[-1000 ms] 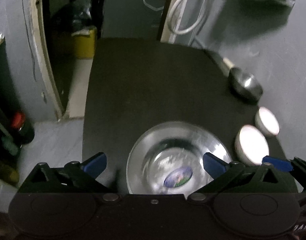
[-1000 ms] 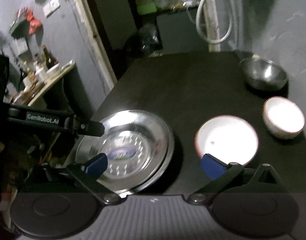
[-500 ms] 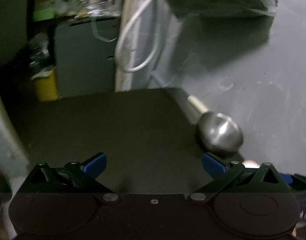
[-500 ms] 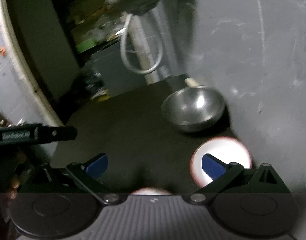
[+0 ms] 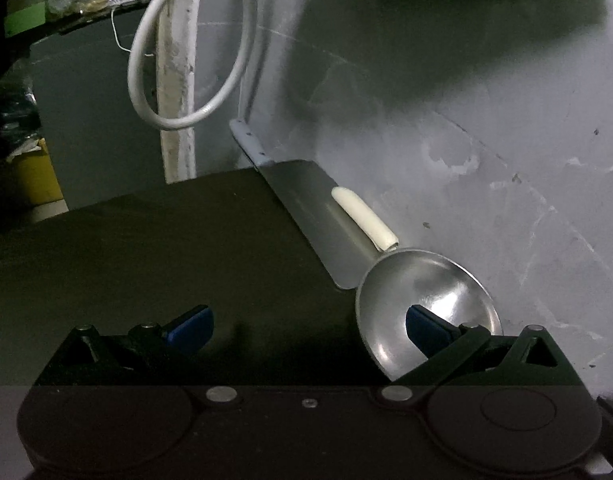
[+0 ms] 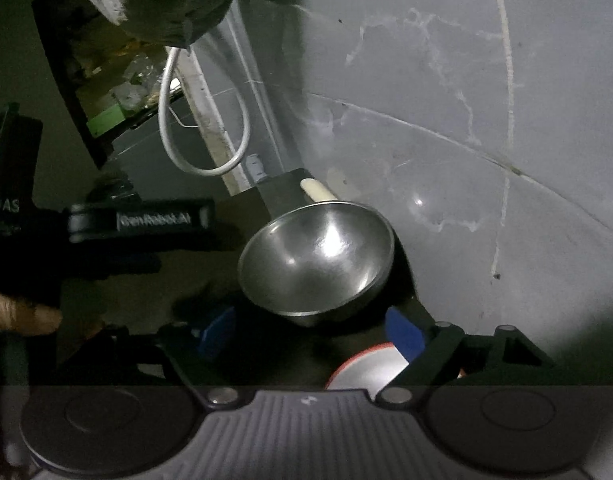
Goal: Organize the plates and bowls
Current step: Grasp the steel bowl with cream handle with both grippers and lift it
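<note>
A steel bowl (image 5: 422, 300) stands on the dark table (image 5: 166, 248) close to the grey wall. My left gripper (image 5: 308, 324) is open and empty, and its right blue fingertip (image 5: 426, 326) overlaps the bowl's near side. In the right wrist view the same steel bowl (image 6: 318, 256) sits just ahead of my right gripper (image 6: 310, 332). Its jaws are closing, with the bowl's near wall between the blue tips and no pad pressing on it. A white bowl with a red rim (image 6: 362, 368) lies under the right finger.
A flat steel blade (image 5: 314, 216) and a cream handle (image 5: 364, 220) lie along the wall behind the bowl. A white hose loop (image 5: 186, 80) hangs past the table's far edge. The left tool's black housing (image 6: 138, 222) and a person's finger (image 6: 18, 316) are at left.
Both views have swung right, from the steel plate and the white bowls to the steel bowl by the wall. The right gripper's blue tips stand closer together than before.
</note>
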A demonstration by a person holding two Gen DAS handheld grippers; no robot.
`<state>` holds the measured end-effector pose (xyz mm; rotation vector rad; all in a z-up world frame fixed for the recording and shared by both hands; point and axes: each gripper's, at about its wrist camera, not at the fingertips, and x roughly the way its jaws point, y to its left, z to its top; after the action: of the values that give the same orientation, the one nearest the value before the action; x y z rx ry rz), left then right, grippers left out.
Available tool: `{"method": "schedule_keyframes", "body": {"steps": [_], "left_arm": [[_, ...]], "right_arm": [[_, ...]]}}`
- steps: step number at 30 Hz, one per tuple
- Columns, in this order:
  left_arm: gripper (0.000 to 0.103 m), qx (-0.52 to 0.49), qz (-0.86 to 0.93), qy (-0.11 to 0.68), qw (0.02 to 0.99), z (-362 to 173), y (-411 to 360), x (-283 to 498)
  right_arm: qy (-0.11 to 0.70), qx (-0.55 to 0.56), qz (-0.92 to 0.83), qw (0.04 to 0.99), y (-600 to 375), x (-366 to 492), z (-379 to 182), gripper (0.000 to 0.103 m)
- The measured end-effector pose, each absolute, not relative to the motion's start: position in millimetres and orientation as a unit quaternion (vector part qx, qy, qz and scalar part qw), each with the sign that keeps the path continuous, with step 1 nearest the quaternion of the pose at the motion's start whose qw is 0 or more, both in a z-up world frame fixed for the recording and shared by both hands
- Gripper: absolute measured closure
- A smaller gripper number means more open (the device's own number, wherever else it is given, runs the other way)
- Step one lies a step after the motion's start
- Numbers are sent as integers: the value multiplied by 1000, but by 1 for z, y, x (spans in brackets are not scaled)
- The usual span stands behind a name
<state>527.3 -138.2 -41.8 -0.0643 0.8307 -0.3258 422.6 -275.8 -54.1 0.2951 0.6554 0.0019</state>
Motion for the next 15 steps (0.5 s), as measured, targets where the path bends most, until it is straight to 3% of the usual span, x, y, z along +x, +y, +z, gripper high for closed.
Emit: {"method": "schedule_keyframes", "body": {"steps": [4,7,10,12,15], "left_arm": [[7,-45,-152,410,898,-48,-139,530],[20,-66,-155,420,892,-50,-137,534],[36,-106,-170,432,879,-55,-133,537],[58,-118,-179,442,871,-58,-134,539],[74,-124,-197,450,862,-62,-139,540]], "right_arm": [[325,135,-10,936,-275,438,-57,25],[329,126,-24,936,-274,443,-59,35],[330,121,-31,935,-275,446,-60,40],[339,119,-36,932,-275,451,-62,43],[346,120,-40,930,-278,454,-63,49]]}}
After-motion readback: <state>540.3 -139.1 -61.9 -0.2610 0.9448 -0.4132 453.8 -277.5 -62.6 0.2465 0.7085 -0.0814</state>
